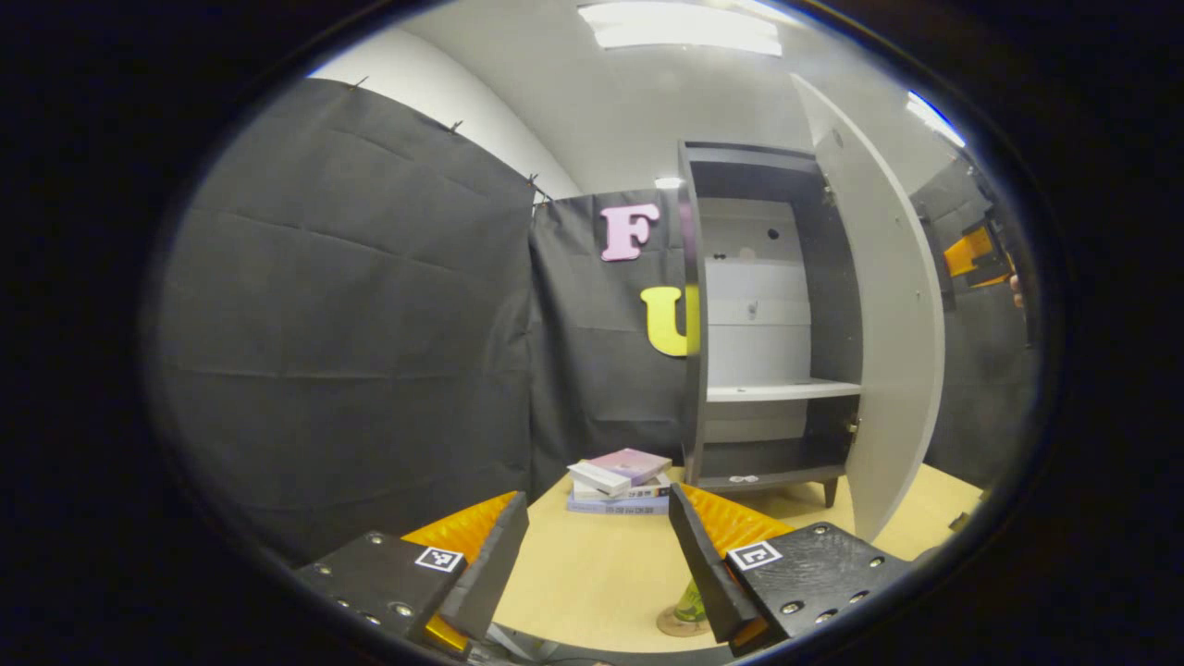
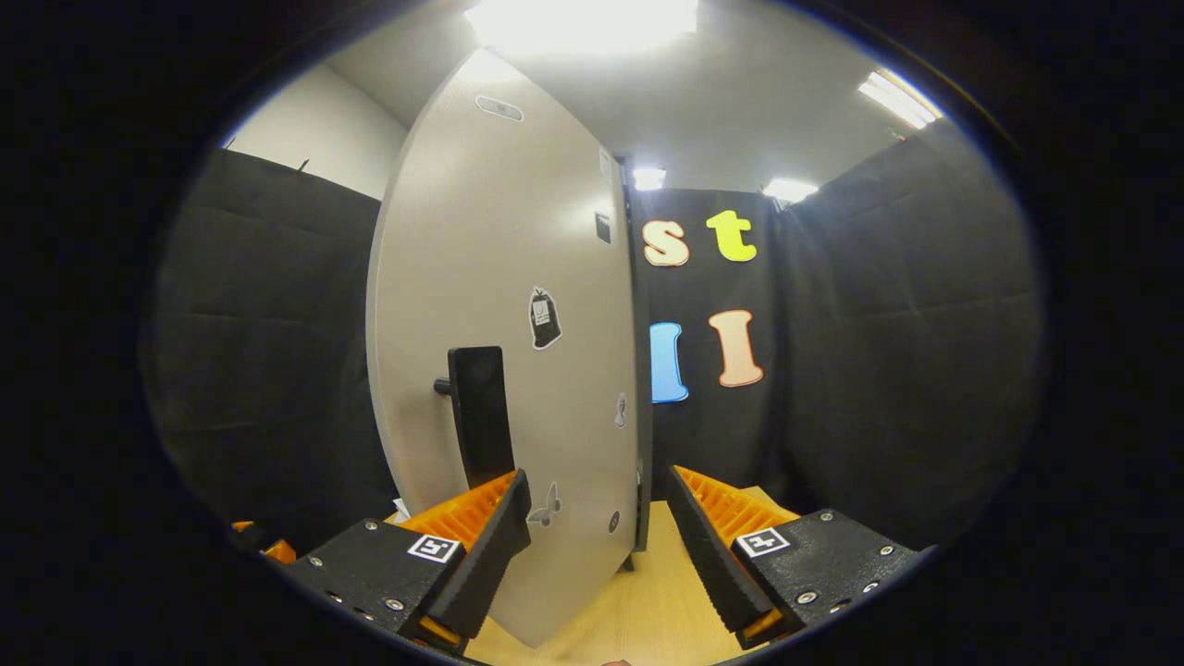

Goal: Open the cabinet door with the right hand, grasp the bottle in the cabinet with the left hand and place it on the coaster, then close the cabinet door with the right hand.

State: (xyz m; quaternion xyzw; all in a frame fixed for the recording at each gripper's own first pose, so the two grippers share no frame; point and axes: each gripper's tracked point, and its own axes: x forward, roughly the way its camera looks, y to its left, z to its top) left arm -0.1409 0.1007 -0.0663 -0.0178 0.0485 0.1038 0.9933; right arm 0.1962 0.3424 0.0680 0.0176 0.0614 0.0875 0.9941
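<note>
Both grippers open, with the grey cabinet door (image 2: 499, 370) swung wide.

Left gripper (image 1: 597, 555): I see its jaws wide apart and empty above the pale wooden tabletop (image 1: 592, 564); a round coaster (image 1: 680, 624) carrying the base of a green bottle (image 1: 691, 603) sits beside its right finger, with stacked books (image 1: 620, 481) and the dark open cabinet (image 1: 768, 324) beyond. Right gripper (image 2: 597, 546): jaws wide apart, near the door's black handle (image 2: 481, 412).

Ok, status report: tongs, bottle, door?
Left tongs open, empty, above table. Right tongs open by door; handle not gripped. Door open. Bottle on coaster. Nothing blocking.
</note>
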